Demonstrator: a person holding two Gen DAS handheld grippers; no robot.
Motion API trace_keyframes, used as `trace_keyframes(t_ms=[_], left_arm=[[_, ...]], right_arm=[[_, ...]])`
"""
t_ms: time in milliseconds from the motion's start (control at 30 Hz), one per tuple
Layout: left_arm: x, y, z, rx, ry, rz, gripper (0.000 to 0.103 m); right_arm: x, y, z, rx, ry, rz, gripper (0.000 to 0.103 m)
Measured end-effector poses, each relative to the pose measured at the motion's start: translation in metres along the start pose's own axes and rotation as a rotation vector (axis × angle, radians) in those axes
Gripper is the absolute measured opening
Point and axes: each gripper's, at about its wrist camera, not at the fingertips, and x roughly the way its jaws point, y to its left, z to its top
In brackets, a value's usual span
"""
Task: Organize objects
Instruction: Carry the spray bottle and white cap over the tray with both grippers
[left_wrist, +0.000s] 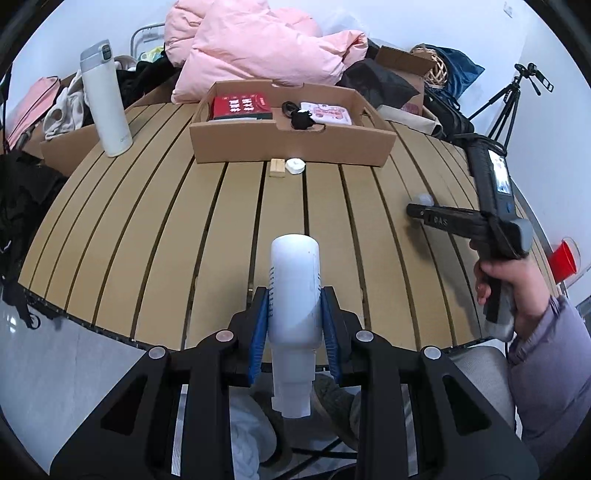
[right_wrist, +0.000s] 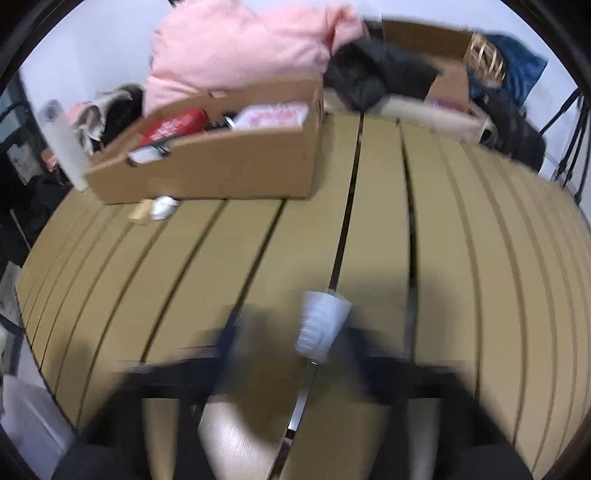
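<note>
While left gripper jaws pinch white bottle, right gripper jaws' state unclear, blurred.

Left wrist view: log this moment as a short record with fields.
left gripper: shut on the white bottle, held above the slatted table
right gripper: at a small white cap on the table; grip unclear
cardboard box: far side, holds a red book
in front of box: wooden block, white disc
thermos: upright, left
</note>
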Motion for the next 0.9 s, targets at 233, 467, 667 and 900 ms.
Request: trace_keyframes(t_ms=[233,467,667,900], left_arm=[[0.009,0.002,0.005,-0.010,0.014,-0.007,0.024],[-0.019,-0.007,0.008,-0.001,-0.036,-0.015,0.024],[-0.067,-0.020,0.002,0.000,-0.087,-0.047,0.024],[-0.106,-0.039,0.003,0.052,-0.158,-0.096,0.024]], right_arm=[[0.000,-0.011,0.002,0.040,-0.001,0.010,0.015],[-0.072,0.012,-0.021,-0.069,-0.070,0.031,0.015],[-0.160,0.049,-0.078,-0.142,-0.127,0.023,0.015],[-0.222,0.065,-0.117,-0.111,-0.204,0.077,0.015]])
